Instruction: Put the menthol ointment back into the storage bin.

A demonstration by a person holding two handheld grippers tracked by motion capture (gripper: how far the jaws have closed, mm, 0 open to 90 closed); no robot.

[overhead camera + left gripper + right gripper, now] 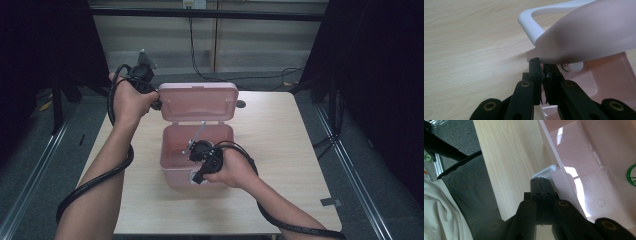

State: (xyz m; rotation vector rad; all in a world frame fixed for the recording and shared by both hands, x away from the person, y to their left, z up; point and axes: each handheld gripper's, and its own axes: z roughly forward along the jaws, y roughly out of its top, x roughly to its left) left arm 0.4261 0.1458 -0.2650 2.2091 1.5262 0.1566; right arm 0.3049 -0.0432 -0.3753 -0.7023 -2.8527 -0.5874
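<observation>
A: Where are the two hands?

B: The left hand [131, 97] reaches far out, arm nearly straight. Its left gripper [156, 102] pinches the left edge of the pink plastic lid [198, 101], which stands up and open. The right hand [231, 170] is bent in close, just over the front of the pink plastic box [172, 167]. The right gripper [196, 151] pokes down into the box.

A: Which way does the box go?

B: It sits in the middle of the light wooden table [280, 150]. Its long side runs left to right, and the lid's long side does too. The open top faces up.

A: Are the jaws together?

B: In the left gripper view the left gripper [541, 65] has its jaws squeezed on the lid's edge [589, 37], with a white plastic handle [531, 25] just past them. In the right gripper view the right gripper [541, 182] has its jaws pressed together, right beside the box's wall [584, 165]. I cannot tell if anything is between them.

A: What does the top camera add?

B: A thin grey bar [196, 137] leaning inside the box, just past the right gripper.
</observation>
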